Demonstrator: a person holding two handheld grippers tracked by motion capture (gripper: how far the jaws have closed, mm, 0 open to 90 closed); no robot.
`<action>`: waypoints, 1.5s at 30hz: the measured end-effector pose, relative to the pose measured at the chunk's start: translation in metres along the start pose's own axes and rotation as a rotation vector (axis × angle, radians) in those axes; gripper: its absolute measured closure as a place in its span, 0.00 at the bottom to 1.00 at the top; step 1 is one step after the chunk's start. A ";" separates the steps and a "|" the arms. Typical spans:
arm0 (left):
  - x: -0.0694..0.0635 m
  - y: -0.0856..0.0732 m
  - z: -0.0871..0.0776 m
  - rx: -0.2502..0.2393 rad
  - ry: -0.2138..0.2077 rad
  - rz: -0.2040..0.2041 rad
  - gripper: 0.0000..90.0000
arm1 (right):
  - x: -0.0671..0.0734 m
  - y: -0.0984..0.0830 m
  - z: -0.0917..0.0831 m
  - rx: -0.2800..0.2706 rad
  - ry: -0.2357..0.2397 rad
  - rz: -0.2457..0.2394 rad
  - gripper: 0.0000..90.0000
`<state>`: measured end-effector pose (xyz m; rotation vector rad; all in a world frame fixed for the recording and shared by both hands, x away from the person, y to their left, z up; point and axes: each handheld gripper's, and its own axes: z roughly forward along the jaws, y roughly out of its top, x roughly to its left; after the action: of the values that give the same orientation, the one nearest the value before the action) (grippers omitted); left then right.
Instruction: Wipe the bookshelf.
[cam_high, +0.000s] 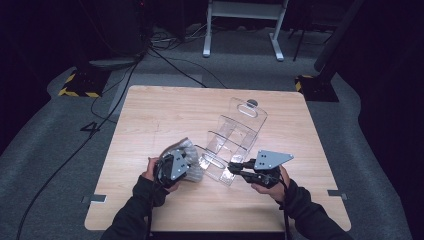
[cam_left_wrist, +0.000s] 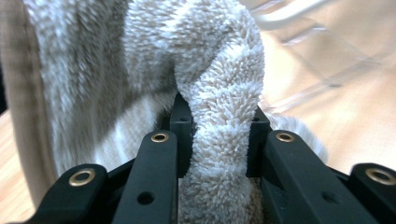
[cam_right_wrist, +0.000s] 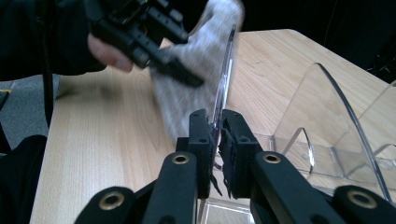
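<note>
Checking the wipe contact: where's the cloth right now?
In the high view the cloth sits near the table's front left, pinched in the left claw and pressed against the clear plastic rack, whose near panel the right claw grips.

My high view looks forward and down from above my side of the wooden table (cam_high: 150, 110), taking in all of it and the grey floor beyond. My left gripper view rides just behind its jaws, pressed close against a fluffy grey cloth (cam_left_wrist: 219, 93). My right gripper view looks low across the tabletop along its jaws. Both gripper views share the cloth and the clear acrylic rack (cam_right_wrist: 327, 121), also seen from above.
</note>
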<state>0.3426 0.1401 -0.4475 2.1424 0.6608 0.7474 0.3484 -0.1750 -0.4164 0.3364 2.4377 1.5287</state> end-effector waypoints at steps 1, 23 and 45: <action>0.002 0.000 -0.001 -0.010 -0.006 -0.010 0.82 | 0.000 0.000 0.000 0.001 -0.001 -0.002 0.93; -0.088 0.035 0.025 -0.104 -0.275 0.106 0.81 | 0.000 -0.001 0.000 -0.009 -0.007 0.013 0.93; -0.031 0.037 -0.017 -0.206 -0.136 -0.040 0.82 | 0.000 -0.001 0.000 -0.003 -0.007 0.012 0.93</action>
<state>0.3174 0.1062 -0.4181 1.9657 0.5296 0.6144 0.3484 -0.1753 -0.4169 0.3554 2.4325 1.5335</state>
